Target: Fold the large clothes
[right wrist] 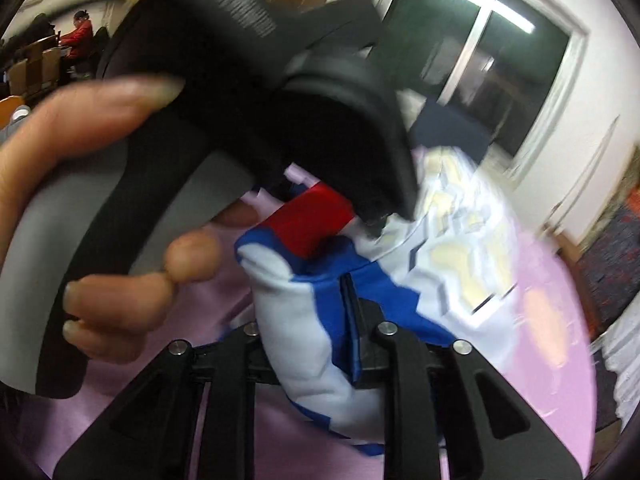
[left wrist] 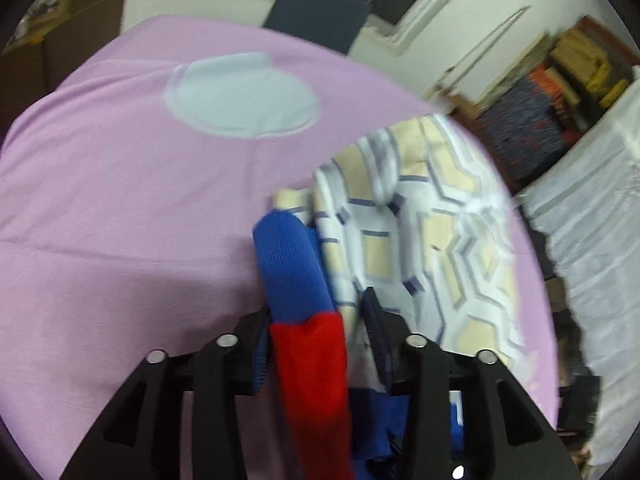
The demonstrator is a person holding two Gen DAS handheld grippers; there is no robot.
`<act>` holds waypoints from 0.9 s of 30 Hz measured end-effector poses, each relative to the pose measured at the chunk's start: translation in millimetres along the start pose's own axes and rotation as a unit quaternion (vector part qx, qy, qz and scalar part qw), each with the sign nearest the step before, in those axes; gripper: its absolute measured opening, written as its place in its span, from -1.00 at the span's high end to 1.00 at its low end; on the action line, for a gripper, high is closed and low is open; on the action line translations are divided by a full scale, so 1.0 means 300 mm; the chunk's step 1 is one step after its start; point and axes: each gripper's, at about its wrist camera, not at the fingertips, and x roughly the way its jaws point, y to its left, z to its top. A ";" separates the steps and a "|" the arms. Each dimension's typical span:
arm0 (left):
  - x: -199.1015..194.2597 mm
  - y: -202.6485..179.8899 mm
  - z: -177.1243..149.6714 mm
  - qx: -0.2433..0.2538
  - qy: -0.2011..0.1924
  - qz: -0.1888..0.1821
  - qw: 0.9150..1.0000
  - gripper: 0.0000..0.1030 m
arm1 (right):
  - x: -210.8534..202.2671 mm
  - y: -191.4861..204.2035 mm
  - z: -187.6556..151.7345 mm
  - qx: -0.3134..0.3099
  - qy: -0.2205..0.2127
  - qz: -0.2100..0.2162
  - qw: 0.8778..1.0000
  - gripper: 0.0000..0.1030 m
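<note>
A blue, red and white knit garment (left wrist: 298, 276) is bunched between the jaws of my left gripper (left wrist: 316, 320), which is shut on it above a pink bed sheet (left wrist: 120, 208). My right gripper (right wrist: 316, 320) is shut on the white and blue part of the same garment (right wrist: 296, 332). The other hand-held gripper (right wrist: 256, 92), held by a bare hand, fills the upper left of the right wrist view, close above the garment's red part.
A folded white, yellow and grey patterned cloth (left wrist: 424, 216) lies on the sheet to the right; it also shows in the right wrist view (right wrist: 460, 216). A pale oval patch (left wrist: 244, 96) marks the sheet. A dark blue cloth (left wrist: 316, 12) hangs at the far edge. White bedding (left wrist: 592, 216) lies right.
</note>
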 end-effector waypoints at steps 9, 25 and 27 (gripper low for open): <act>-0.031 -0.011 0.000 0.027 -0.019 0.078 0.996 -0.47 | -0.053 -0.107 0.004 0.031 -0.003 0.053 0.998 0.35; -0.296 -0.018 0.010 -0.020 -0.155 -0.001 0.988 -0.44 | -0.344 -0.552 -0.013 0.207 -0.103 0.082 0.969 0.30; -0.289 -0.070 0.003 0.002 -0.156 -0.026 0.987 -0.44 | -0.276 -0.602 0.024 0.227 -0.090 0.076 0.967 0.52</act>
